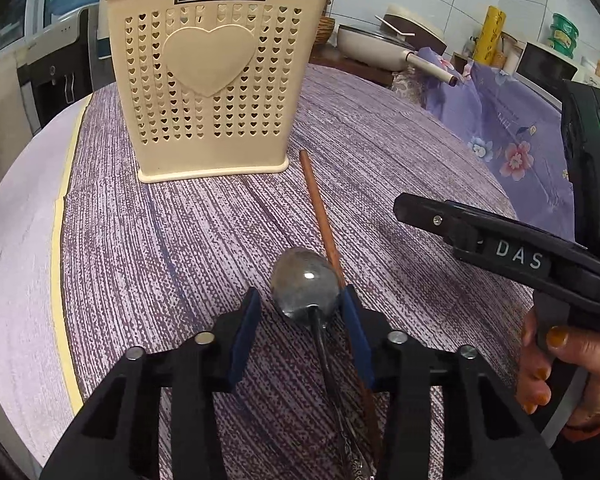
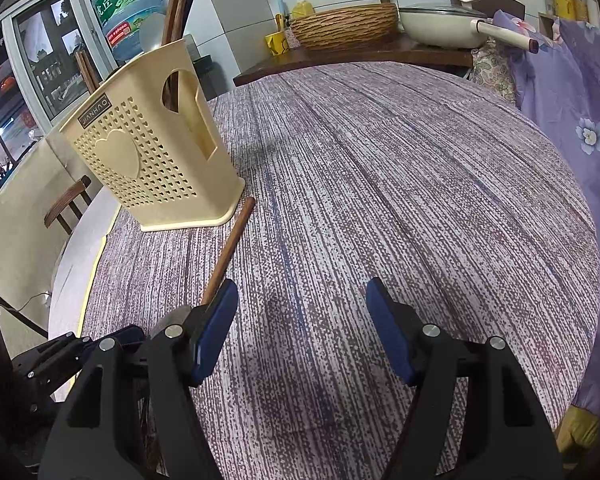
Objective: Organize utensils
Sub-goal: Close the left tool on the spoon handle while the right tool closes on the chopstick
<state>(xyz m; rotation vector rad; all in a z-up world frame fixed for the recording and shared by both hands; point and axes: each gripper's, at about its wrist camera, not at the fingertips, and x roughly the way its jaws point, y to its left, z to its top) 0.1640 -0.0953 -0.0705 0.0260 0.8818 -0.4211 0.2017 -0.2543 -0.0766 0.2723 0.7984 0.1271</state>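
Note:
A cream perforated utensil holder (image 1: pixel 210 80) stands upright at the far side of the purple mat; in the right wrist view (image 2: pixel 152 156) it holds wooden utensils. A metal spoon (image 1: pixel 305 284) lies on the mat with its bowl between my left gripper's open blue pads; its dark handle runs back under the gripper. A brown wooden chopstick (image 1: pixel 320 210) lies beside it, reaching to the holder's base, also seen in the right wrist view (image 2: pixel 230 248). My left gripper (image 1: pixel 300 308) is open around the spoon. My right gripper (image 2: pixel 300 300) is open and empty over bare mat.
The round table (image 1: pixel 16 264) has a pale rim left of the mat. Behind it are a wicker basket (image 2: pixel 344 24), a white pan (image 2: pixel 440 26), a water jug (image 2: pixel 124 12) and floral purple cloth (image 2: pixel 572 92) on the right. A wooden chair (image 2: pixel 66 204) stands at left.

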